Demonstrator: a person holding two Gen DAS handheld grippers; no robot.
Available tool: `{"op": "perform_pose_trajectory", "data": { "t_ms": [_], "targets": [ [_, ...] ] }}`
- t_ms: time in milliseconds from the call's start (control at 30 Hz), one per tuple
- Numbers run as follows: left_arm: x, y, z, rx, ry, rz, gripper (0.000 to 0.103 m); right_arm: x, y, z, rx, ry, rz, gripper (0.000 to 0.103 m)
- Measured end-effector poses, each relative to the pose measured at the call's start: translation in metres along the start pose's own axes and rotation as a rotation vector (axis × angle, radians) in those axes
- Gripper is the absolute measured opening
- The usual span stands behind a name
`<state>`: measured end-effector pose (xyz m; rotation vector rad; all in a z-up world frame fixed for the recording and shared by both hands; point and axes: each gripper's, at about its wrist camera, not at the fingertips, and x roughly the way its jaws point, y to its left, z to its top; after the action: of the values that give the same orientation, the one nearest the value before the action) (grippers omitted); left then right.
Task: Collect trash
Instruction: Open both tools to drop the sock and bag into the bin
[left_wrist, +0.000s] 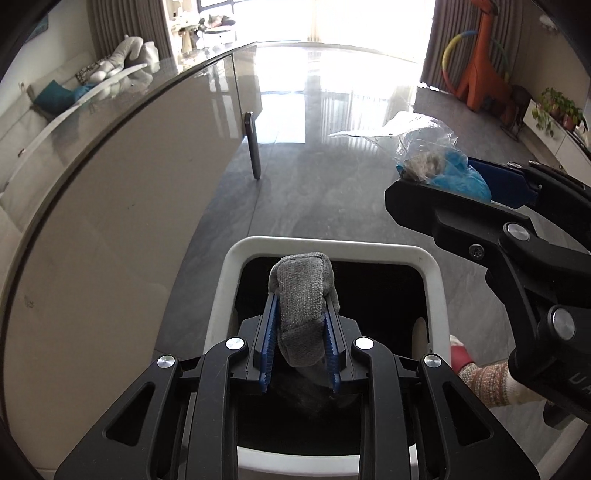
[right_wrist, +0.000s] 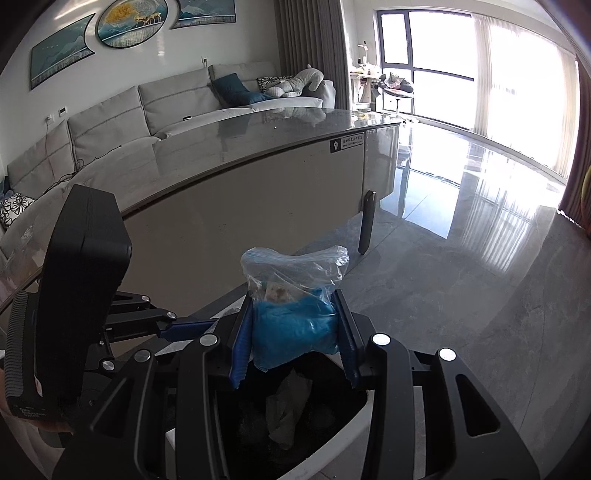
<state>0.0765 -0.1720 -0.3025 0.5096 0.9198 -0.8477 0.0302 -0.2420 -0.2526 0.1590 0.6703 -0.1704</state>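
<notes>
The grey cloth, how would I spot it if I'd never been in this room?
Find the white bin on the floor beside the table. Right above its dark opening, the left hand-held gripper pinches the grey cloth between blue pads. It is fuzzy and folded, unlike the clear bag with blue stuff in the right hand-held gripper.

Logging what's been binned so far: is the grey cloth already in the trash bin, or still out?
Still out. The left claw is shut on the grey cloth, holding it above the open, white-rimmed trash bin.

Bin (left_wrist: 436, 273) mouth open below; table (left_wrist: 122, 221) flanks left.
</notes>
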Motion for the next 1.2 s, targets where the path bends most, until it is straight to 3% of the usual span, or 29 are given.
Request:
{"op": "perform_pose_trajectory", "data": {
  "t_ms": [33, 67, 100, 133, 233, 333, 567, 667, 1100, 1133, 1167, 1200],
  "targets": [
    [0.003, -0.002, -0.001, 0.014, 0.012, 0.024, 0.045, 0.001, 0.000, -0.001, -0.004, 0.004, -0.004, 0.042],
    [0.007, -0.005, 0.000, 0.036, 0.032, 0.079, 0.087, 0.002, -0.001, -0.003, -0.007, 0.008, -0.008, 0.042],
    [0.009, -0.008, -0.001, 0.056, 0.033, 0.154, 0.098, 0.002, -0.002, -0.004, -0.006, 0.012, -0.009, 0.042],
    [0.008, -0.010, -0.003, 0.082, 0.016, 0.205, 0.098, 0.003, -0.003, -0.005, -0.004, 0.014, -0.011, 0.042],
    [0.008, -0.012, -0.005, 0.120, 0.010, 0.217, 0.098, 0.002, -0.002, -0.007, -0.003, 0.016, -0.011, 0.042],
    [-0.002, -0.005, -0.002, 0.093, -0.023, 0.213, 0.098, 0.002, -0.001, -0.008, -0.007, 0.016, -0.003, 0.042],
    [-0.038, 0.032, 0.005, 0.020, -0.148, 0.356, 0.098, 0.007, 0.004, -0.008, 0.000, 0.026, 0.030, 0.042],
    [-0.050, 0.040, 0.004, -0.009, -0.187, 0.353, 0.098, 0.008, 0.011, -0.007, -0.020, 0.033, 0.039, 0.042],
    [-0.070, 0.087, 0.000, -0.151, -0.213, 0.380, 0.098, 0.033, 0.043, -0.023, -0.107, 0.117, 0.056, 0.044],
    [-0.071, 0.089, -0.001, -0.154, -0.216, 0.388, 0.098, 0.036, 0.045, -0.025, -0.116, 0.127, 0.052, 0.056],
    [-0.073, 0.090, -0.001, -0.156, -0.220, 0.393, 0.098, 0.037, 0.045, -0.029, -0.122, 0.131, 0.047, 0.080],
    [-0.073, 0.090, -0.001, -0.157, -0.221, 0.393, 0.098, 0.039, 0.046, -0.033, -0.131, 0.127, 0.036, 0.095]
  ]
}}
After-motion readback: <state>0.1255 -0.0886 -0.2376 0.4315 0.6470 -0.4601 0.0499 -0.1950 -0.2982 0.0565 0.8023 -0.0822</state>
